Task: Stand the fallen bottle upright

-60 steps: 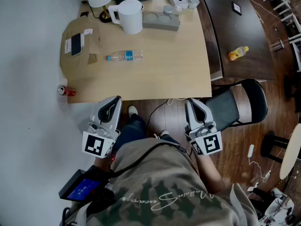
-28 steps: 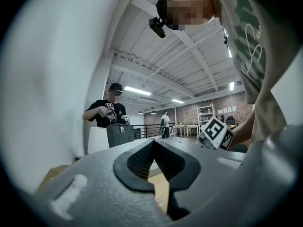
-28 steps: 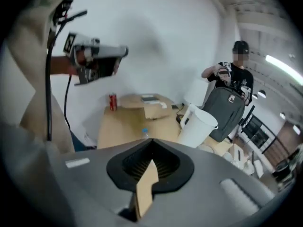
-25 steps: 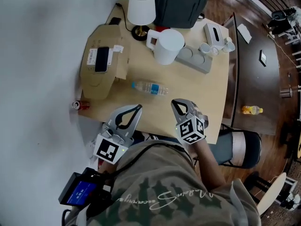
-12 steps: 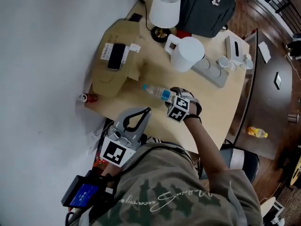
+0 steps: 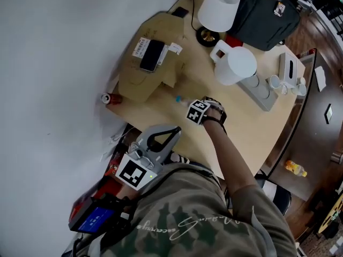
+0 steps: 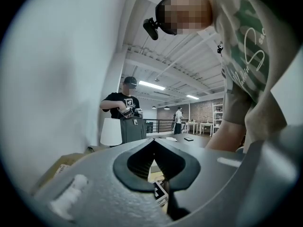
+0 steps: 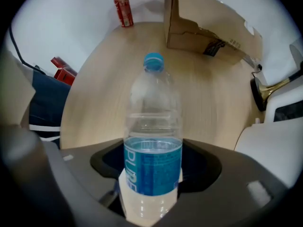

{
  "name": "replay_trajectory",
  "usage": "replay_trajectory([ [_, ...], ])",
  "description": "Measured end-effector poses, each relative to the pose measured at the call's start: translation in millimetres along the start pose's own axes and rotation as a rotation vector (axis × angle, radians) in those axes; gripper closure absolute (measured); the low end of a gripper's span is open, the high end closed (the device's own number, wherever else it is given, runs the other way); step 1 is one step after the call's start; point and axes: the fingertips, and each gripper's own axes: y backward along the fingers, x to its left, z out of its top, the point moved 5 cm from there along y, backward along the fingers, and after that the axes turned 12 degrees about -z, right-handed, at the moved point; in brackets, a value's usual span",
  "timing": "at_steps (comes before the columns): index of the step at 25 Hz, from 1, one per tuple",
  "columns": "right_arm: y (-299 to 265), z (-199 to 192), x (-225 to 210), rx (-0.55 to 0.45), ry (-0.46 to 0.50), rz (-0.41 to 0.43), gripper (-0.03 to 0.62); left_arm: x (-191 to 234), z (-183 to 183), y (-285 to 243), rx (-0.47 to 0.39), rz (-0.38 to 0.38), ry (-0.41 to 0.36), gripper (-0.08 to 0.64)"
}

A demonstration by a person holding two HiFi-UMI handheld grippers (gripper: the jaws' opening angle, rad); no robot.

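Observation:
A clear water bottle (image 8: 152,126) with a blue label and blue cap lies on its side on the light wooden table (image 6: 252,133). In the head view only its cap end (image 6: 178,98) shows past my right gripper (image 6: 198,110). That gripper points straight down over the bottle. In the right gripper view the right gripper (image 8: 154,174) is opening, with the bottle's body between the jaws and dark gaps on both sides. My left gripper (image 6: 176,128) hangs shut and empty near the table's front edge; in its own view the left gripper (image 7: 152,141) has its tips together.
A cardboard box (image 6: 144,76) with a phone (image 6: 153,55) on it lies just left of the bottle. A red can (image 6: 111,98) is at the table's left corner. Behind stand a white pitcher (image 6: 236,66), a lamp (image 6: 218,7), a black bag (image 6: 268,15) and a grey tray (image 6: 265,95).
My right gripper moved from the table's near edge forward and down onto the bottle, turning to point downward. The left gripper stayed by the front edge.

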Motion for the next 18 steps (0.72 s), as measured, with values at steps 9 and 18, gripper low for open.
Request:
replay_trajectory([
  [9,6.5,1.6,3.4,-0.110,0.056,-0.003,0.285,1.6,6.4,0.2,-0.063,0.012,0.030,0.557],
  [18,148.3,-58.6,-24.2,-1.321,-0.771,-0.368,0.287,-19.1,39.1,0.9,-0.120,0.066,-0.102,0.557],
])
